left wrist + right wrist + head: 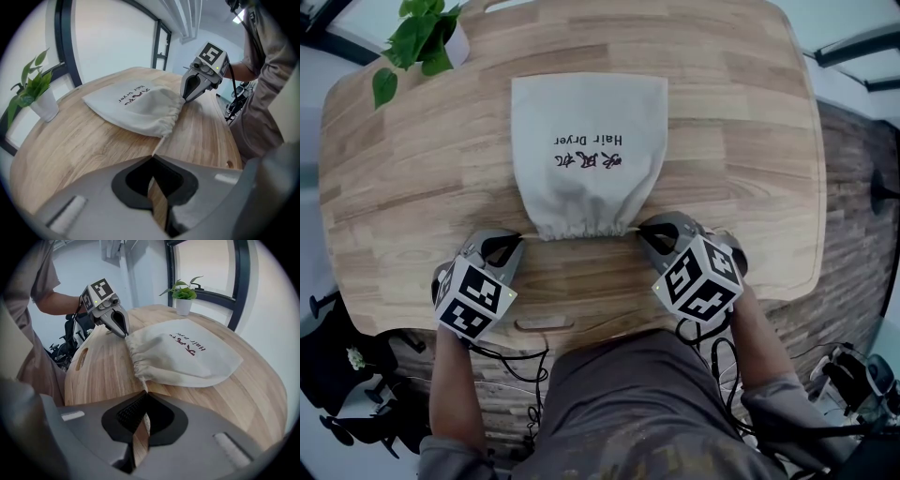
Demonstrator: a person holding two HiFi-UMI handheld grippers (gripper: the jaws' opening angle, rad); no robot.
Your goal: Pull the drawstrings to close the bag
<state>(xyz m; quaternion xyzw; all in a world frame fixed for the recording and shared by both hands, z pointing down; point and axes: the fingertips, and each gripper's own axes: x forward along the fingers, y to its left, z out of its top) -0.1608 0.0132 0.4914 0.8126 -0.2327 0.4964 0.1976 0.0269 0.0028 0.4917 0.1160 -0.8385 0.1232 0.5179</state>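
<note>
The wooden counter (750,141) carries one big thing, a pale cloth bag (586,122) lying flat in its middle, with its puckered mouth on the side toward the person. It looks light and floppy, soft cotton with "Hair Dryer" printed on it. I'd guess it would slide or bunch up rather than resist, so the cloth itself is no place to take it. The cords at the mouth are the sensible hold.

That is where both tools are. The left hand-held gripper (514,240) sits just beside the left corner of the bag's mouth, and the right hand-held gripper (643,231) just beside the right corner. Each has its jaws pressed together.

The left one pinches the left drawstring (158,144), which runs as a thin, short, fairly straight line from the bag's gathered hem into the jaw tips. The right one pinches the right drawstring (143,385) the same way. The cords look thin, so a firm pinch matters.
</note>
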